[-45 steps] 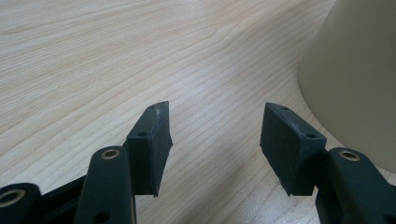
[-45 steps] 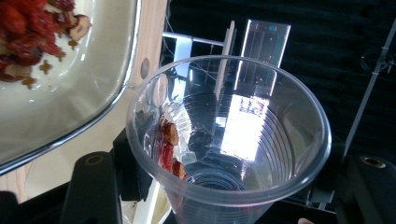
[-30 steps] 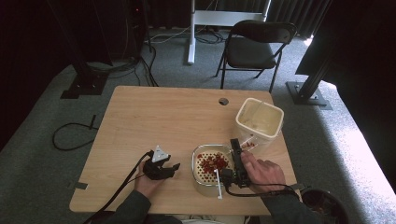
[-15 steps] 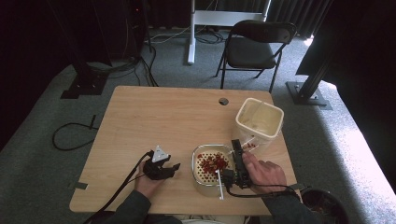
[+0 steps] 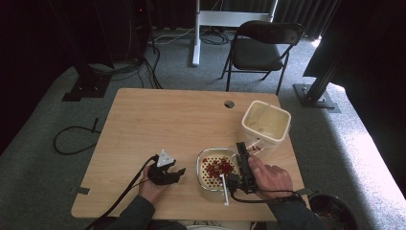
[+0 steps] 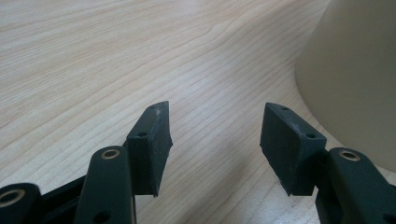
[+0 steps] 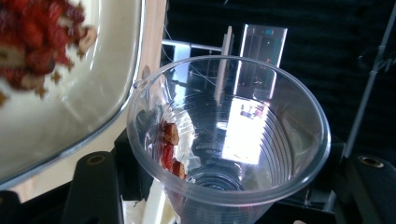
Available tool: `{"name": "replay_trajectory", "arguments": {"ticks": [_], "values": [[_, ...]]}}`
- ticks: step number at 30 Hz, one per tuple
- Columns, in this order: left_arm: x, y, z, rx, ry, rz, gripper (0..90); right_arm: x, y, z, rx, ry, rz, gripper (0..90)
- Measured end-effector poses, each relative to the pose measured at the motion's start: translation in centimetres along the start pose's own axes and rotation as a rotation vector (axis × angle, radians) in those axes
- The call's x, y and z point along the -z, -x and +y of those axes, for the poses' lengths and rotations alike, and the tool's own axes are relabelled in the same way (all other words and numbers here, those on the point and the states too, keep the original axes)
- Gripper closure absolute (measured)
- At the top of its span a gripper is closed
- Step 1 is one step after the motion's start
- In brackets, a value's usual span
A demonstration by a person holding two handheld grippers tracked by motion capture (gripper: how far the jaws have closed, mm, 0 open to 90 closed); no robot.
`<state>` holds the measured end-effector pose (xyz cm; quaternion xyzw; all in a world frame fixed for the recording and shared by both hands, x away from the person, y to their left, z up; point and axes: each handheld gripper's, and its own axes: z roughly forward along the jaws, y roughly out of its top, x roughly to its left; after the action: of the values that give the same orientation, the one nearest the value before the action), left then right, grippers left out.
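Up close, the right claw clamps a clear cup holding red bits.

- The high view sits fixed above the person's edge of the counter, looking forward and down; it takes in the whole top, the grey floor around it and a folding chair beyond the far edge
- The left gripper view rides low on the left tool, very near the wood, facing along its own two jaws toward a cream tub
- The right gripper view rides on the right tool, turned on its side, close behind a clear plastic cup, with the colander at upper left
- The high view shares both tools, tub and colander with the gripper views
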<state>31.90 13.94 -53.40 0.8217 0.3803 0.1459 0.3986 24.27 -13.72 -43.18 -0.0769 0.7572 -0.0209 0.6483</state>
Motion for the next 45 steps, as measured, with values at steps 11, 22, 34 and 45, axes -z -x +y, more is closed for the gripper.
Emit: {"name": "replay_trajectory", "arguments": {"ticks": [11, 22, 34, 45], "values": [[0.0, 0.0, 0.0, 0.002, -0.003, 0.001, 43.7, 0.1, -0.2, -0.3, 0.001, 0.019, 0.005, 34.5], [0.0, 0.0, 0.0, 0.003, -0.001, -0.001, 43.7, 0.0, 0.0, -0.1, -0.031, 0.020, 0.009, 34.4], [0.0, 0.0, -0.1, 0.004, -0.003, 0.000, 43.7, 0.0, 0.1, -0.4, -0.046, 0.029, 0.021, 33.9], [0.0, -0.1, -0.1, 0.005, -0.003, 0.005, 43.7, -0.7, 0.3, -1.2, -0.140, 0.031, 0.062, 33.6]]}}
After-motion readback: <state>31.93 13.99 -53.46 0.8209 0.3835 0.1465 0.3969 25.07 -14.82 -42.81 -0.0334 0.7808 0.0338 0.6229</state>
